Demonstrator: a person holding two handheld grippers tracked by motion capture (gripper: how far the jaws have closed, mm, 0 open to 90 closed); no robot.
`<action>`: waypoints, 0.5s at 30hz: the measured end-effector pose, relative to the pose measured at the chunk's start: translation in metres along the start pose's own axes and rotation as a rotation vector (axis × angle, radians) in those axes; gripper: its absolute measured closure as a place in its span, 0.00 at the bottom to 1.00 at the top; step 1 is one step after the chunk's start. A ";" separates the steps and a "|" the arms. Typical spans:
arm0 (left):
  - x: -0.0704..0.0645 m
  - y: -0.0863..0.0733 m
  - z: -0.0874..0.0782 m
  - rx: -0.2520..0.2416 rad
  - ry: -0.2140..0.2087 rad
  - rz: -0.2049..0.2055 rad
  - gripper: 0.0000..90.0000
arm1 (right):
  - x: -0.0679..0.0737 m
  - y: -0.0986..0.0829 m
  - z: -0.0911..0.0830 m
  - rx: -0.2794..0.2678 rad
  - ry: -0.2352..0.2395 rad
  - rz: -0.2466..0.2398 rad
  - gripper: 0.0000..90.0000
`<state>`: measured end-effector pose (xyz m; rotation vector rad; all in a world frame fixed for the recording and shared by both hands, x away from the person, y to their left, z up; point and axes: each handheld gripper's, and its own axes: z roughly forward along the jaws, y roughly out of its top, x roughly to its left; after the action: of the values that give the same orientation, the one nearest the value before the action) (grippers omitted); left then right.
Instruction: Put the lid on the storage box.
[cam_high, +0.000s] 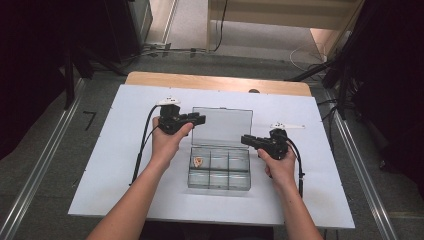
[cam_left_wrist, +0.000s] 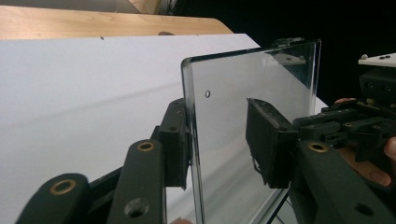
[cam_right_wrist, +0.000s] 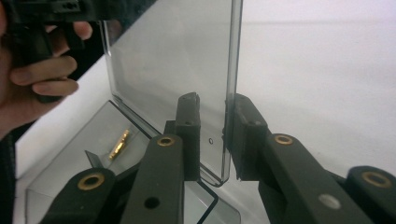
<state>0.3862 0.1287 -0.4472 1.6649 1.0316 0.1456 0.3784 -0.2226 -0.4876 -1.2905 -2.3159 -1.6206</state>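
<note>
The left gripper (cam_left_wrist: 224, 140) is straddling one side edge of the clear lid (cam_left_wrist: 254, 98). Its jaws are standing apart: one pad is lying against the lid's outer face, while the other is standing clear of the inner face with a gap showing. The right gripper (cam_right_wrist: 212, 135) is straddling the opposite side edge of the lid (cam_right_wrist: 173, 60) near its lower corner. Its jaws are set close on either side of the pane; whether they are actually pressing on it cannot be told.

The lid is standing nearly upright, hinged along the far edge of the clear box (cam_high: 219, 181). Its long axis is running left to right across the table, and its free edge is pointing upward. The box is lying flat on the white board (cam_high: 100, 165), near the middle, with its long axis parallel to the lid's.

Counts: one box, one lid, two grippers, one in each hand. The high view is showing six compartments, arranged in two rows of three. One small gold-coloured item (cam_right_wrist: 119, 144) is lying in the far-left compartment.

The white board is resting on a wooden table (cam_high: 150, 78), whose far edge is showing beyond it.
</note>
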 end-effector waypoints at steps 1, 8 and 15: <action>-0.001 0.000 -0.001 -0.006 -0.002 0.003 0.68 | 0.001 0.000 0.000 0.003 -0.007 -0.001 0.80; -0.010 -0.007 -0.009 -0.050 -0.030 0.021 0.69 | 0.010 0.004 -0.002 0.011 -0.045 -0.022 0.69; -0.020 -0.014 -0.021 -0.080 -0.066 0.055 0.68 | 0.027 0.012 -0.009 0.018 -0.097 -0.055 0.45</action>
<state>0.3546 0.1304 -0.4433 1.6164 0.9194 0.1653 0.3644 -0.2128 -0.4623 -1.3426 -2.4364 -1.5830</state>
